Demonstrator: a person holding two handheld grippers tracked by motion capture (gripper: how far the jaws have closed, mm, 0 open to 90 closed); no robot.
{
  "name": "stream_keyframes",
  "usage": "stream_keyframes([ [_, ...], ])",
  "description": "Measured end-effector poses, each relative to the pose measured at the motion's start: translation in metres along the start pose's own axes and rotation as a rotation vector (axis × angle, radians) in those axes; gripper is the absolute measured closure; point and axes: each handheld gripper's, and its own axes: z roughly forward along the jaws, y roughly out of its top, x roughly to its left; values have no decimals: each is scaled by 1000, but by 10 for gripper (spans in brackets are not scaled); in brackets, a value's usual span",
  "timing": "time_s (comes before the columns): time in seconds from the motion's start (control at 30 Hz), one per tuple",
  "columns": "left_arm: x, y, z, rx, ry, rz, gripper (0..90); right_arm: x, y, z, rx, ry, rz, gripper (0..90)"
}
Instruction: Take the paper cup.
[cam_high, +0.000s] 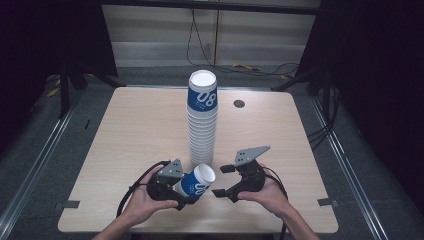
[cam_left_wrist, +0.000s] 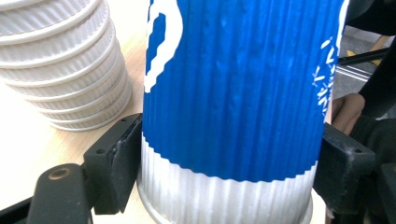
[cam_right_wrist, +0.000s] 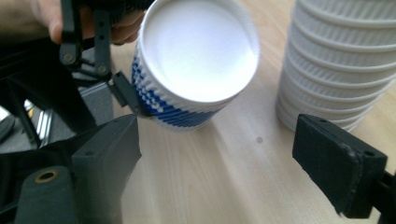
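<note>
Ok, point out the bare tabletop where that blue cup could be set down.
Free: the table's whole left half, left of the cup stack, and the right side between stack and right edge, below the small dark hole. Crowded: the front middle, where the left hand-held gripper holds the blue cup facing the right hand-held gripper.
</note>
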Motion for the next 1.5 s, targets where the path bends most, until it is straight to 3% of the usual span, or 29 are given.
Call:
stream_keyframes([
  [0.2, 1, 4, 1, 68, -3, 30, 207, 2, 2, 2, 69, 23, -34, 155],
  [0.23, 0, 7, 3, 81, -13, 50, 207, 3, 4, 4, 96, 30, -45, 155],
  [0.3, -2, 7, 3, 85, -14, 44, 207, 4, 6, 6, 122, 30, -63, 155],
  [0.33, -3, 9, 4, 105, -23, 65, 207, 5, 8, 7, 139, 36, -71, 155],
  [0.4, -5, 11, 5, 105, -26, 71, 207, 5, 9, 8, 145, 39, -79, 155],
  [0.53, -8, 14, 8, 159, -40, 103, 207, 5, 18, 8, 194, 54, -98, 153],
  [0.77, -7, 15, 13, 191, -30, 113, 206, 9, 22, 15, 293, 68, -141, 166],
  [1.27, -9, 15, 24, 283, -27, 140, 206, 8, 21, 26, 336, 69, -162, 182],
  [1.5, -13, 18, 26, 300, -21, 161, 206, 6, 21, 34, 359, 82, -168, 193],
])
